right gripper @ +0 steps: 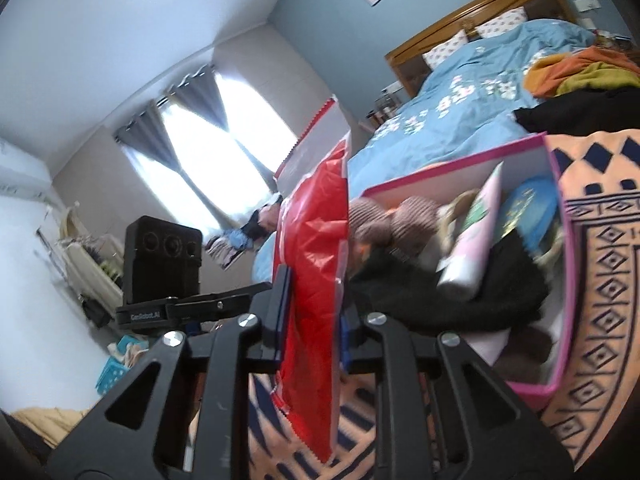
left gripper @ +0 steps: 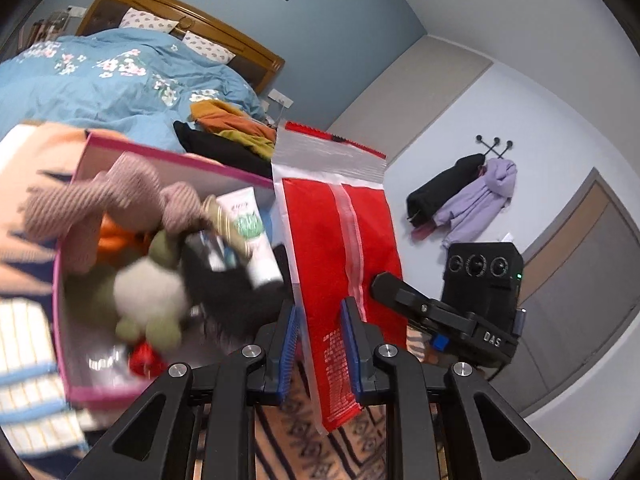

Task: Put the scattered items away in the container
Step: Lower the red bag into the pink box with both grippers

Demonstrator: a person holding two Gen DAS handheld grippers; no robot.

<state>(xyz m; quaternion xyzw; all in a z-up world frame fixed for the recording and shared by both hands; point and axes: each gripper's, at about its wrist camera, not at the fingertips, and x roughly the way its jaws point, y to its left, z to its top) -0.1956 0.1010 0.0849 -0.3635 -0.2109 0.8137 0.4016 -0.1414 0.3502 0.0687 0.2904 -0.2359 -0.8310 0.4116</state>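
Clearly the step in hand is carrying the red zip-seal bag (left gripper: 340, 240) over to the pink-rimmed box (left gripper: 168, 152) and dropping it in. Both grippers hold it: the left gripper (left gripper: 320, 344) pinches its lower part between the blue pads, and the right gripper (right gripper: 312, 320) clamps the same bag edge-on, so it stands upright in the air just beside the box, not yet over the opening. The box sits on the orange patterned blanket (right gripper: 600, 280) and already looks quite full, with a brown knitted piece (left gripper: 120, 188), a plush toy (left gripper: 148, 292), a white tube (left gripper: 252, 232) and dark cloth.

To do it well, I would swing the bag across the near rim, lower it flat onto the pile, and part both grippers together so it does not tip back out.

Readable writing is scarce: "DAS" on the right gripper's body as seen from the left wrist view, "GenRobot.AI" on the left gripper's body as seen from the right wrist view. White print on the bag and the tube's label are too blurred to read.
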